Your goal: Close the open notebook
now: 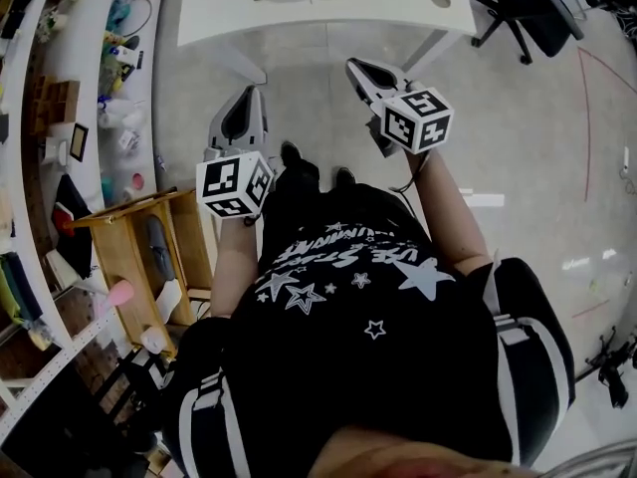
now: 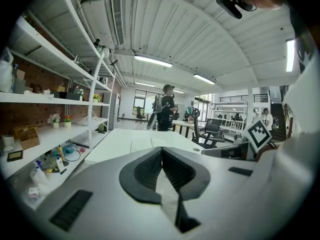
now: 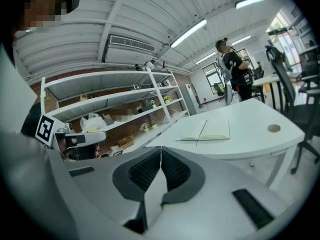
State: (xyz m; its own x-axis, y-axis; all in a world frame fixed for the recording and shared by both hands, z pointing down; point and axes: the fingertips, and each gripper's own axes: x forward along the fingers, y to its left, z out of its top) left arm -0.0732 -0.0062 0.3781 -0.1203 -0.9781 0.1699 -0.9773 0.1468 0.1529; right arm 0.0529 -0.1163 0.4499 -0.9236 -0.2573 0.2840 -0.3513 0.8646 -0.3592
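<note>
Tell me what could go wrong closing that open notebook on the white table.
1. Both the left gripper and right gripper have jaws shut, so neither can pinch a cover; a push may just slide the notebook across the white table.
2. The notebook lies flat open, so a half-lifted cover might flop back.

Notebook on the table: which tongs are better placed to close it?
Right, probably. The right tongs, shut and empty, reach nearer the table than the left tongs, and the open notebook lies plainly ahead in their view.
</note>
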